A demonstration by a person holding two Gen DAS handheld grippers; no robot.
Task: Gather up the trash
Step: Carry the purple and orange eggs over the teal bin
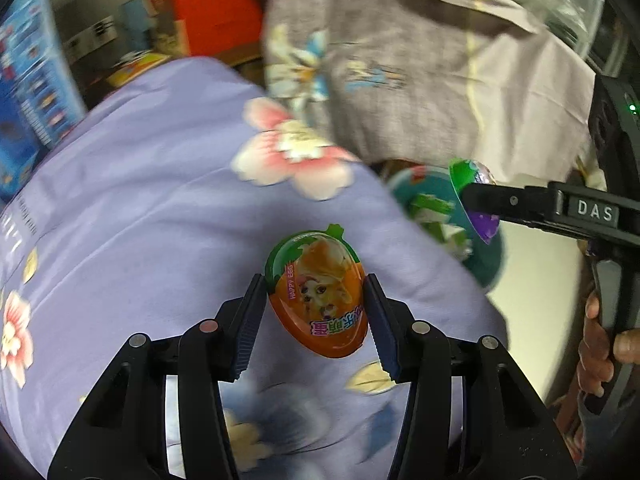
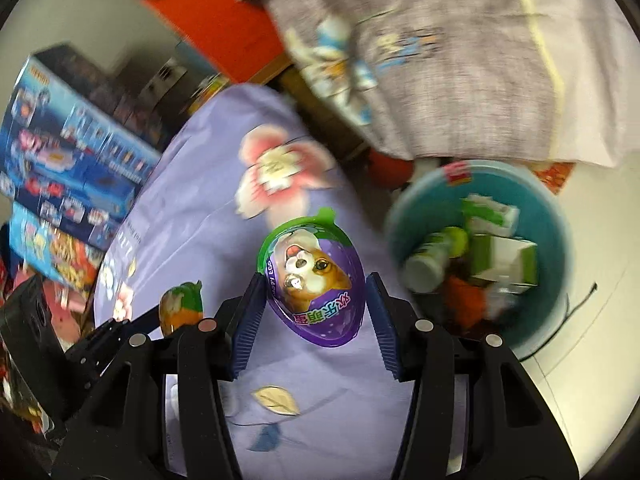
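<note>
- Where the left wrist view begins at its left edge: blue printed boxes [image 1: 24,120], blurred, standing beside a lilac flowered bedsheet [image 1: 152,184].
- Lower centre of same view: left gripper [image 1: 316,308] half closed, pads pressing both sides of an orange egg-shaped package [image 1: 318,296] with green rim and a puppy picture, held above the sheet.
- Upper middle: grey printed cloth [image 1: 400,80] hanging behind, an orange-red surface [image 1: 208,4] further back.
- Right of the orange egg: teal bin [image 1: 452,224], partly hidden, green and white cartons inside.
- Far right: right gripper [image 1: 476,200] seen from the side, pinching a purple egg-shaped package [image 1: 486,226] over the bin edge; a hand [image 1: 598,348] wrapped on the black handle below.
- Moving to the right wrist view, far left: same blue boxes [image 2: 72,148] stacked, the left gripper with the orange egg [image 2: 182,306] low at left.
- Centre: right gripper [image 2: 316,304] about half closed, pads clamped on the purple egg [image 2: 314,288], puppy picture facing camera, over the lilac sheet [image 2: 192,208].
- Right: teal bin [image 2: 556,216] on a pale floor [image 2: 592,360], near the held egg but apart from it, holding a small white bottle [image 2: 430,264], green-white cartons [image 2: 506,260] and something orange [image 2: 466,300].
- Much motion blur on background; finer details not readable.
</note>
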